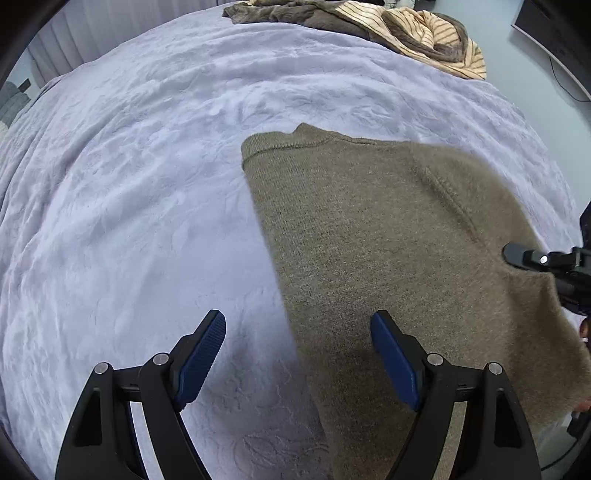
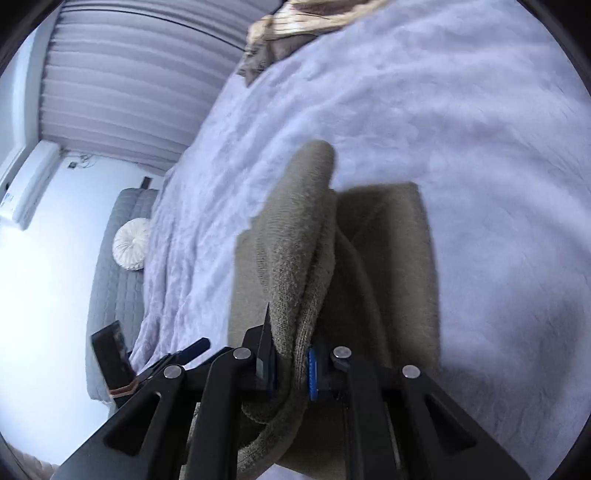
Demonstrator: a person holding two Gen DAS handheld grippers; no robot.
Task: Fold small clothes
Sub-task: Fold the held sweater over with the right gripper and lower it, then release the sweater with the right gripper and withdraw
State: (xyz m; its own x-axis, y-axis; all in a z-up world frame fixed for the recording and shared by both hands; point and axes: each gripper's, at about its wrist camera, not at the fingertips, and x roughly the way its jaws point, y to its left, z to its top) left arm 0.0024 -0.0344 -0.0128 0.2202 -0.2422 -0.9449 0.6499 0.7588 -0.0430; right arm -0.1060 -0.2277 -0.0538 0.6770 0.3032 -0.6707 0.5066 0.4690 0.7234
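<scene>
An olive-brown knit sweater (image 1: pixel 388 240) lies on the lavender bed cover (image 1: pixel 147 184), its straight folded edge running down the middle of the left wrist view. My left gripper (image 1: pixel 299 325) is open and empty, its fingers astride that edge just above the cloth. My right gripper (image 2: pixel 291 358) is shut on a lifted fold of the sweater (image 2: pixel 299 236), held above the flat part. The right gripper also shows at the right edge of the left wrist view (image 1: pixel 546 262).
A heap of brown and striped tan clothes (image 1: pixel 406 33) lies at the far edge of the bed. A grey quilted bench with a round white cushion (image 2: pixel 131 243) stands beside the bed. A dark monitor (image 1: pixel 554 40) is at the far right.
</scene>
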